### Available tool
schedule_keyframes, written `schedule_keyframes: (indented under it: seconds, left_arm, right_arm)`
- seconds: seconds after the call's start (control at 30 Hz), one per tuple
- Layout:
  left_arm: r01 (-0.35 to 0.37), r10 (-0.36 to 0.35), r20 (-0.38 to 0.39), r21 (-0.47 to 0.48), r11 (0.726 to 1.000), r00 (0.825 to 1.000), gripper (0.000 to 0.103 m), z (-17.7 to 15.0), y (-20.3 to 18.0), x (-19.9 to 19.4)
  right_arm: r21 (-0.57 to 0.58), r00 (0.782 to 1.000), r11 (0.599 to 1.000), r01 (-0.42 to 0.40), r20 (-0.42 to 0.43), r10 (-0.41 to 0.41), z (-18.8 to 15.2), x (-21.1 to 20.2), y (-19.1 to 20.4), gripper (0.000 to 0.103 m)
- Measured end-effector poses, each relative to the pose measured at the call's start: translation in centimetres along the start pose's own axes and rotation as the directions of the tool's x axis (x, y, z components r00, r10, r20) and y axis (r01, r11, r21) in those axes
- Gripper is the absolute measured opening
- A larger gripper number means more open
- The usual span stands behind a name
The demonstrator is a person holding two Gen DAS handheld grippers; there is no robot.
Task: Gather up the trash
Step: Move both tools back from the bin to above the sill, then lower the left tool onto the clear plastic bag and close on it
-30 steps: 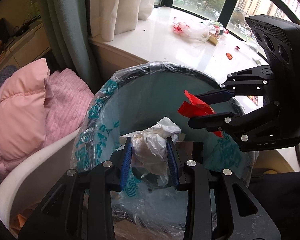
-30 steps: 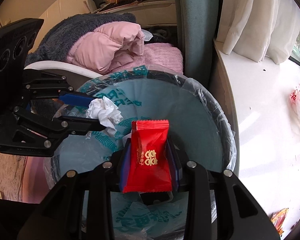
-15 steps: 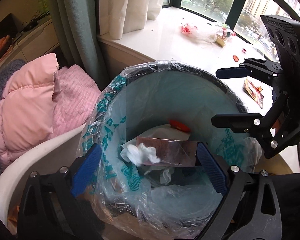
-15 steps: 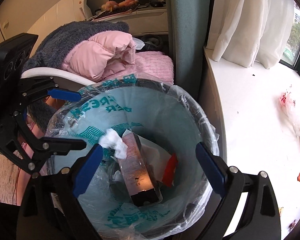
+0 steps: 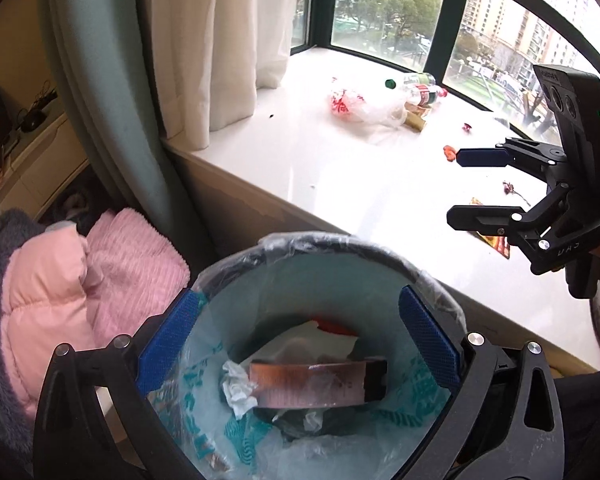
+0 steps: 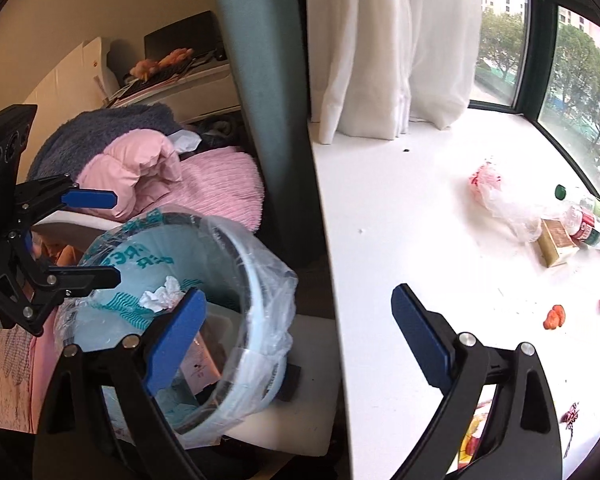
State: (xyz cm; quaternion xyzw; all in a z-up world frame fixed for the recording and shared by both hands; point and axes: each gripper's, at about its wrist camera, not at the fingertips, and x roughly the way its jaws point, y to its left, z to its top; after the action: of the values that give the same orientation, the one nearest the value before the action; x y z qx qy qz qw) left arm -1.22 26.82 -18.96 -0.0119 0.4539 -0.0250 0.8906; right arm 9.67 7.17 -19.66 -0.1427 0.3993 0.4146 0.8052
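Both grippers are spread wide and hold nothing: the left gripper over the bin, the right gripper beside it. Inside the bin a box lies flat, long side across, with a tissue at its left end.

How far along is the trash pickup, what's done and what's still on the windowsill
Done: the lined bin already holds a crumpled tissue, a flat carton and a red wrapper. In hand: nothing; the left gripper and right gripper have open, empty jaws. Left on the windowsill: a plastic bag, bottles, a small box and an orange scrap.
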Motion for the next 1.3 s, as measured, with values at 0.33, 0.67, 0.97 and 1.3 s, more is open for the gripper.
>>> schedule_keyframes:
  seconds: [0.33, 0.67, 0.97, 1.3]
  left_arm:
    - [0.061, -0.067, 0.042, 0.129, 0.990, 0.997, 0.097, 7.2, -4.6, 2.5]
    - [0.099, -0.112, 0.054, 0.201, 0.975, 0.992, 0.097, 13.9, -9.0, 5.9]
    - [0.124, -0.137, 0.045, 0.223, 0.967, 0.990, 0.097, 18.8, -12.8, 10.6]
    - [0.123, -0.132, 0.027, 0.223, 0.967, 0.991, 0.097, 23.5, -14.3, 16.2]
  right_arm:
    - [0.126, 0.992, 0.986, 0.112, 0.044, -0.119, 0.1, -3.5, -8.3, 0.091]
    - [0.211, 0.977, 0.961, 0.179, 0.076, -0.199, 1.0, -6.4, -16.7, 0.091]
    - [0.246, 0.974, 0.951, 0.188, 0.074, -0.212, 1.8, -6.5, -22.9, 0.091]
    - [0.262, 0.982, 0.952, 0.160, 0.052, -0.179, 2.9, -3.3, -29.0, 0.091]
